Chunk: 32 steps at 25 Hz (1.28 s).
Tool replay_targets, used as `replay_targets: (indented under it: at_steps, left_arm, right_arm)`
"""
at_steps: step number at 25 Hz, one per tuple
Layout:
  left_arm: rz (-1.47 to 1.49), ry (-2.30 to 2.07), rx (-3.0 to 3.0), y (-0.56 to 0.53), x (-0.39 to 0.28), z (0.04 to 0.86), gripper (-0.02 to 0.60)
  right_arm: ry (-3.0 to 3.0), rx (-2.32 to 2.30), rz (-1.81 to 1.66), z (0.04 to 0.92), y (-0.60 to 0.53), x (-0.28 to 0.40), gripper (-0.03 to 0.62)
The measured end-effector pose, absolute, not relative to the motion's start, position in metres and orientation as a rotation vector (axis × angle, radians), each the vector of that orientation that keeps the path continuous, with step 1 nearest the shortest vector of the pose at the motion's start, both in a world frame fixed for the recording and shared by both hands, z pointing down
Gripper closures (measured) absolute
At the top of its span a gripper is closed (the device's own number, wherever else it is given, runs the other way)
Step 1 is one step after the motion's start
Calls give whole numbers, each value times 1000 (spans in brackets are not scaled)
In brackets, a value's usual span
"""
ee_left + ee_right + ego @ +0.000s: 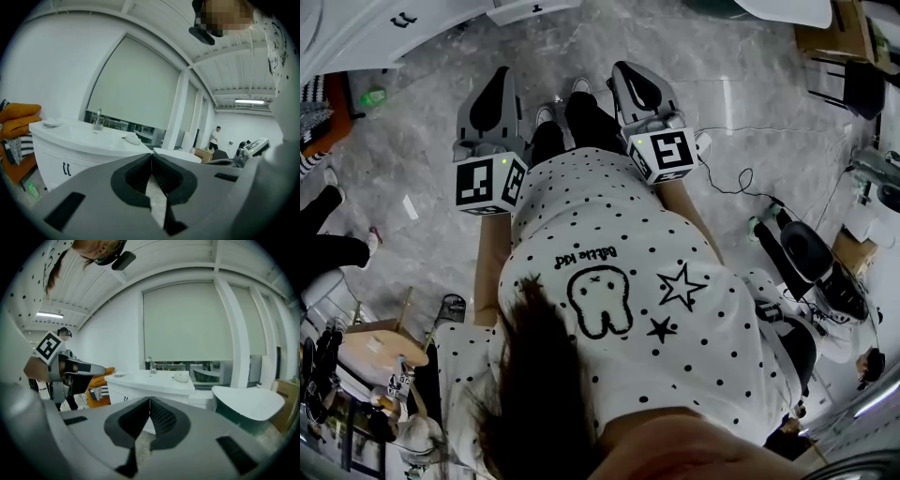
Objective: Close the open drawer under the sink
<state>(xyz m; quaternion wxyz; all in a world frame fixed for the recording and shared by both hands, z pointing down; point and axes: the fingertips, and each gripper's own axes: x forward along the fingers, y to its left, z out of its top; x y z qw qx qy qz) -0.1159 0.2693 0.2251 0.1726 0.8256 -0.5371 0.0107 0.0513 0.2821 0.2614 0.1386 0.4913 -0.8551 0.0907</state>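
Note:
The white sink cabinet [70, 152] with a tap [98, 119] and two dark door handles [65, 168] stands some way ahead; it also fills the middle of the right gripper view, cabinet [154, 383]. From the head view its edge [394, 33] lies at the top left, and a white slab [530, 9] juts out beside it; I cannot tell whether that is the drawer. My left gripper [499, 80] [151, 155] is shut and empty. My right gripper [630, 73] [150, 400] is shut with nothing in it. Both point at the cabinet from well short of it.
A white tub [248, 404] stands right of the cabinet. Orange cushions [18, 117] sit on a seat at its left, with a green bottle [372, 97] on the grey marble floor. Cables [741, 183] trail at my right. Another person's legs [328, 234] are at the left.

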Motion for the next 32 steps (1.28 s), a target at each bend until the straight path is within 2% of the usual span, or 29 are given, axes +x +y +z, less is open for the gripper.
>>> replay_targets:
  at_steps: [6,20,32]
  left_arm:
    - [25,-1543,2326,250,-99,226,575]
    - [1,-1625,2305,210,-53,228,575]
    - [11,-1642,2256,172,-65,236,575]
  right_arm:
    - [-2520,1342,250,258,261,55,580]
    - [-2548,1340,203,259,213,119,580]
    - [-2543,1306,258,271,174,111,580]
